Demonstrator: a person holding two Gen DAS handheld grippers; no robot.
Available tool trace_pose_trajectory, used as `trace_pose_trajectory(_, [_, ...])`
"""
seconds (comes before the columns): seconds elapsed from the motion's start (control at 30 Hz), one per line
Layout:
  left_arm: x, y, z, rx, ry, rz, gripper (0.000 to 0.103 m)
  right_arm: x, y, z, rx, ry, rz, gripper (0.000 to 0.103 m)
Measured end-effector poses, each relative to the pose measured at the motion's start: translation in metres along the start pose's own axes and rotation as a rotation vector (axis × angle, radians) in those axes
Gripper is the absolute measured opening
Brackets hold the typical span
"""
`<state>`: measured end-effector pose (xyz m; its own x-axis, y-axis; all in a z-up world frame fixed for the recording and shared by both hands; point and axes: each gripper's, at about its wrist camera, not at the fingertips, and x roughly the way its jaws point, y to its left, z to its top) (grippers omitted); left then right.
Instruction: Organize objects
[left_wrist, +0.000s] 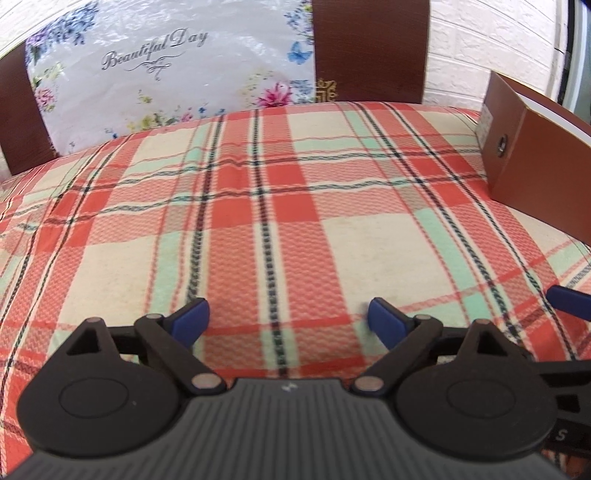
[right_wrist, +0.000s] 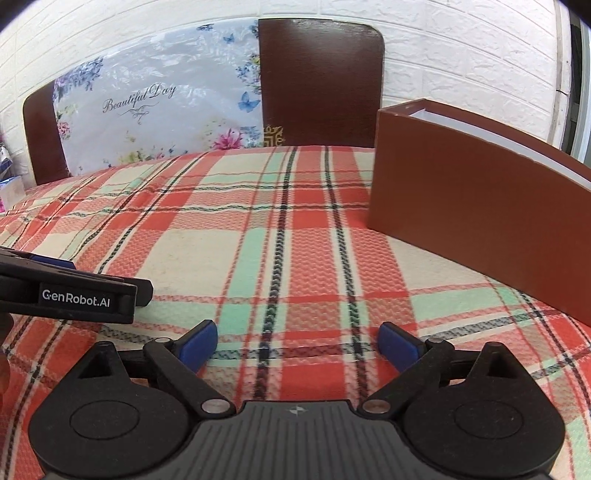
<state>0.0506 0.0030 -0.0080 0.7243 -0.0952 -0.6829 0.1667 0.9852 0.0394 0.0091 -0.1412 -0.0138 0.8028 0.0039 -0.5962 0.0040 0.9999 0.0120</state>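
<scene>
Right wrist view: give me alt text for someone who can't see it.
The right gripper is open and empty above a red, cream and green plaid cloth. An open brown box stands to its right, and the left gripper enters from the left edge. Behind are a floral bag reading "Beautiful Day", a dark brown headboard and a white brick wall.

Your box (right_wrist: 480, 221): right end cut off by the frame, inside hidden behind its wall. Your headboard (right_wrist: 321, 81): middle hidden behind the floral bag (right_wrist: 155, 118).
</scene>
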Motion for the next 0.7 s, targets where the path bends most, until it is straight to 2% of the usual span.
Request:
trace_pose_trajectory(0.43, [0.003, 0.025, -0.004, -0.032, -0.021, 0.013, 0.101, 0.0, 0.035, 0.0, -0.053, 0.002, 0.043, 0.096])
trace_pose_trajectory(0.7, [0.004, 0.029, -0.005, -0.044, -0.023, 0.019, 0.103, 0.0, 0.039, 0.0, -0.053, 0.0, 0.041, 0.096])
